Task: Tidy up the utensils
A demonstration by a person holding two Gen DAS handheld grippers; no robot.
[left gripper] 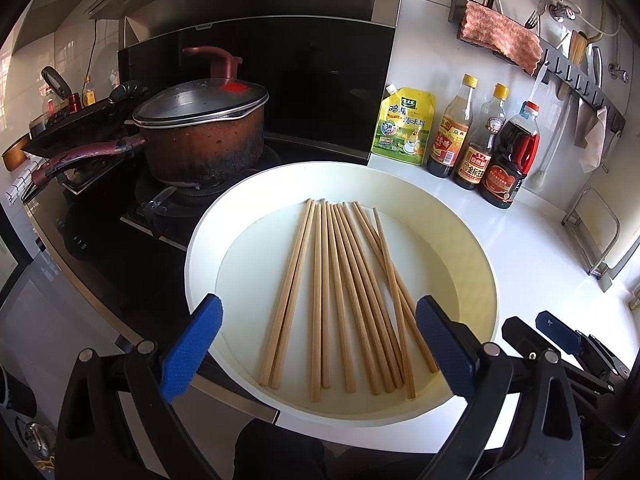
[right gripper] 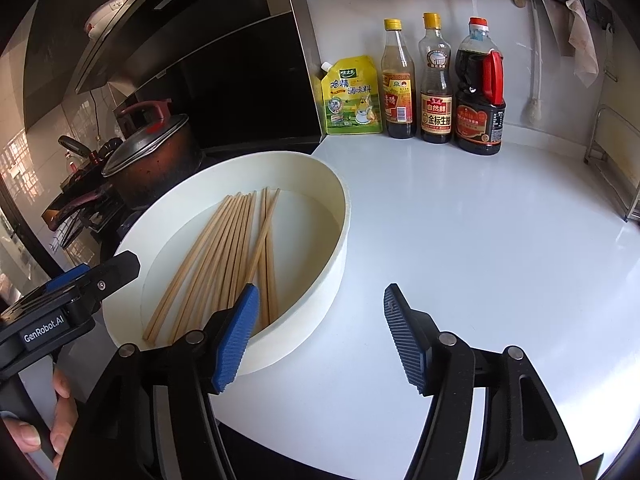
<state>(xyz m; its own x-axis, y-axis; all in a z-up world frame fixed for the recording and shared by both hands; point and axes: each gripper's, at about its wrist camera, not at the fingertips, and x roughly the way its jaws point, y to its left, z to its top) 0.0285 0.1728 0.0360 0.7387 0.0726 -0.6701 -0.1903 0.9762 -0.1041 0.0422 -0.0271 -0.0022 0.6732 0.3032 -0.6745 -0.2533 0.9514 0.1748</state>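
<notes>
Here the wooden chopsticks lie loose in a shallow white round basin, fanned side by side with their far tips close together and the near ends spread; one or two at the right of the fan cross over their neighbours. The left gripper hovers just short of the basin's near rim, its blue fingers spread wide to either side of the bundle and grasping nothing. The right gripper hangs beside the basin's right wall, over bare white counter, likewise released and empty.

As for progress, the scene fits two readings: chopsticks gathered into the basin and roughly lined up, or a loose lot waiting to be picked out and stowed elsewhere. No holder for them is clearly in reach of either gripper. Beyond both grippers, sauce bottles stand against the wall, well apart from the basin.
</notes>
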